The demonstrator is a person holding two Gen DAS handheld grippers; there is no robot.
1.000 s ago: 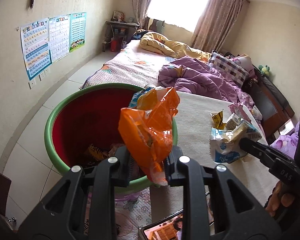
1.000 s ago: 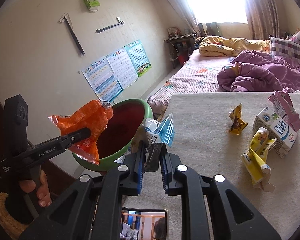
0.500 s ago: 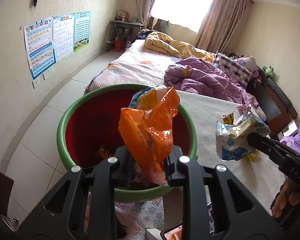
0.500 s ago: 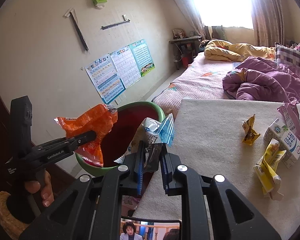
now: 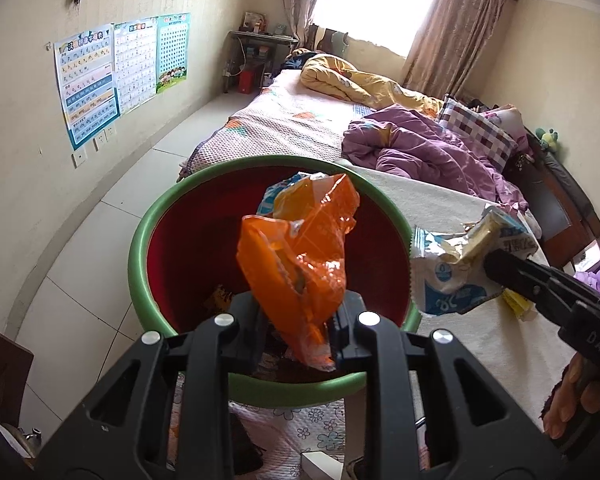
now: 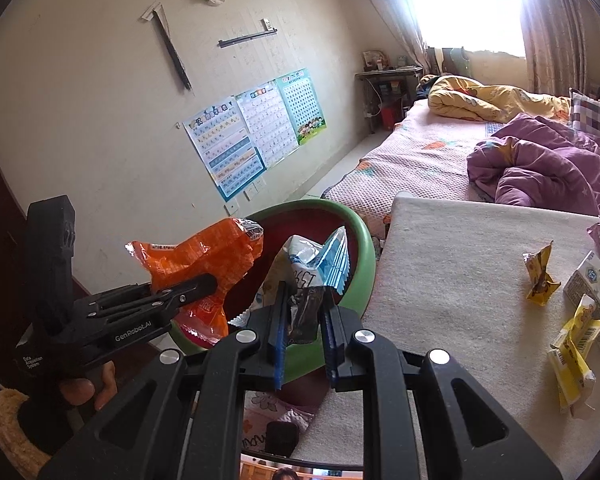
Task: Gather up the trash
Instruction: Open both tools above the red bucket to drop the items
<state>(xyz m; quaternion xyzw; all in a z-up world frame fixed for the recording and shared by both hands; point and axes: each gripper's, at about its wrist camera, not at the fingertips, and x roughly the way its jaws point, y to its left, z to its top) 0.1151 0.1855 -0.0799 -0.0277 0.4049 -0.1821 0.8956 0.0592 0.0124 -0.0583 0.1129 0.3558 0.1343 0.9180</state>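
Note:
My left gripper [image 5: 300,312] is shut on an orange snack wrapper [image 5: 304,256] and holds it above the green basin with a red inside [image 5: 140,248]. In the right wrist view the left gripper [image 6: 204,284] and the orange wrapper [image 6: 204,256] hang at the basin's [image 6: 360,256] left rim. My right gripper [image 6: 304,320] holds a white and blue wrapper [image 6: 312,264] over the basin's near rim, with its jaws spread a little around the wrapper. That wrapper [image 5: 456,268] shows at the basin's right edge in the left wrist view. Some trash lies in the basin's bottom.
A beige table top [image 6: 460,280] holds a small yellow wrapper [image 6: 540,280], a milk carton [image 6: 596,288] and yellow packets [image 6: 572,352] at the right. A bed with purple and yellow quilts [image 5: 420,148] lies behind. Posters [image 5: 116,72] hang on the left wall.
Both grippers have moved left, off the table and over the basin, each with its wrapper. The right gripper's jaws have spread a little.

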